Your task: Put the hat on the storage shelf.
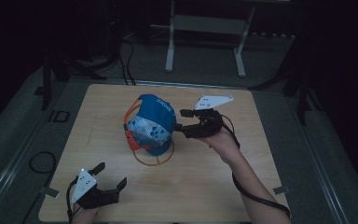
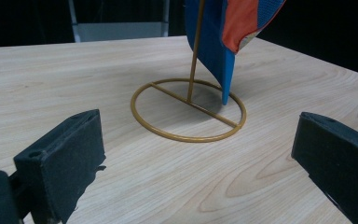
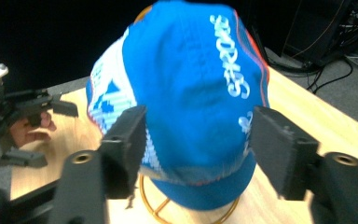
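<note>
Dim floor and dark metal frames surround a pale wooden table (image 1: 205, 186) seen from above.

At the near left corner, the left gripper (image 1: 110, 176) rests low on the tabletop, close to the near edge. Its jaws stand wide apart with nothing between them, pointing toward the middle of the table.

At the centre, a blue cap (image 1: 153, 123) with orange trim and white lettering sits on a gold wire stand (image 2: 189, 109). The stand is a thin upright post on a round ring base that lies flat on the wood.

Just right of the cap, the right gripper (image 1: 179, 120) points at the cap's crown. Its jaws are well open, one on each side of the crown, and its pads (image 3: 128, 140) do not appear to press the fabric, so it holds nothing.

This looks like the moment around a grasp at the cap, either letting go or about to take hold. Taking it would call for closing on the fabric and lifting straight up, so the light stand does not tip.

Bare wood lies open on every side of the stand, with most room toward the left and near edges.
</note>
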### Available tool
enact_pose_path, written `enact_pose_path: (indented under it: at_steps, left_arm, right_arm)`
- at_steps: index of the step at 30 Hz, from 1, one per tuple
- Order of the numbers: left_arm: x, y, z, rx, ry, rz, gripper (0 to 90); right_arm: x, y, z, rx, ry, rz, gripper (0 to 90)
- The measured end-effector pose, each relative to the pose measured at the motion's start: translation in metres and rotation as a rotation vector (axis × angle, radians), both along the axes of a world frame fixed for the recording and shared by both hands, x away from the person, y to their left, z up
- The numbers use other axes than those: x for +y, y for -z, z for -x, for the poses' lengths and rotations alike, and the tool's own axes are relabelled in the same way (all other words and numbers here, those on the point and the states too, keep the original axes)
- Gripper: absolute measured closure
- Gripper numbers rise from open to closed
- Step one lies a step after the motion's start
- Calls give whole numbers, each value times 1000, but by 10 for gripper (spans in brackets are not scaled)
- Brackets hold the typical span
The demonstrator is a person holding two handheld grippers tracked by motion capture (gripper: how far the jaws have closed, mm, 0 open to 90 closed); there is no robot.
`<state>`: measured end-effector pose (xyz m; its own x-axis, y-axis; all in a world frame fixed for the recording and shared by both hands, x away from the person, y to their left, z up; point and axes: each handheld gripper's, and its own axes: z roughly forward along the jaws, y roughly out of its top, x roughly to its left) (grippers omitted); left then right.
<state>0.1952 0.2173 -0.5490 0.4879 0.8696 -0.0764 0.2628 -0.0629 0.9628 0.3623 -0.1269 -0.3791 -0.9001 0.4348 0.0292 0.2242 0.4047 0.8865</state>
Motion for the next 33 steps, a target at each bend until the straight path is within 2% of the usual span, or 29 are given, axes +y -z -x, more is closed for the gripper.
enact_pose_path:
  at_steps: [3,7,10,13,19,33]
  left_arm:
    - [-1,0,0,0,4,-1,28]
    - [-2,1,0,3,6,2,27]
    - [-3,1,-1,4,11,-3,27]
    - [-4,2,-1,7,13,-1,27]
    - [-5,2,-1,6,19,-5,27]
    - [-7,3,-1,12,31,-8,27]
  right_arm:
    - [-6,9,4,13,-13,-7,219]
    - [-14,23,8,41,-30,-14,155]
    - [-19,36,10,61,-45,-38,140]
    - [-25,48,12,61,-43,-43,139]
    - [-37,69,19,43,-30,-31,139]
    - [-56,112,31,60,-32,7,141]
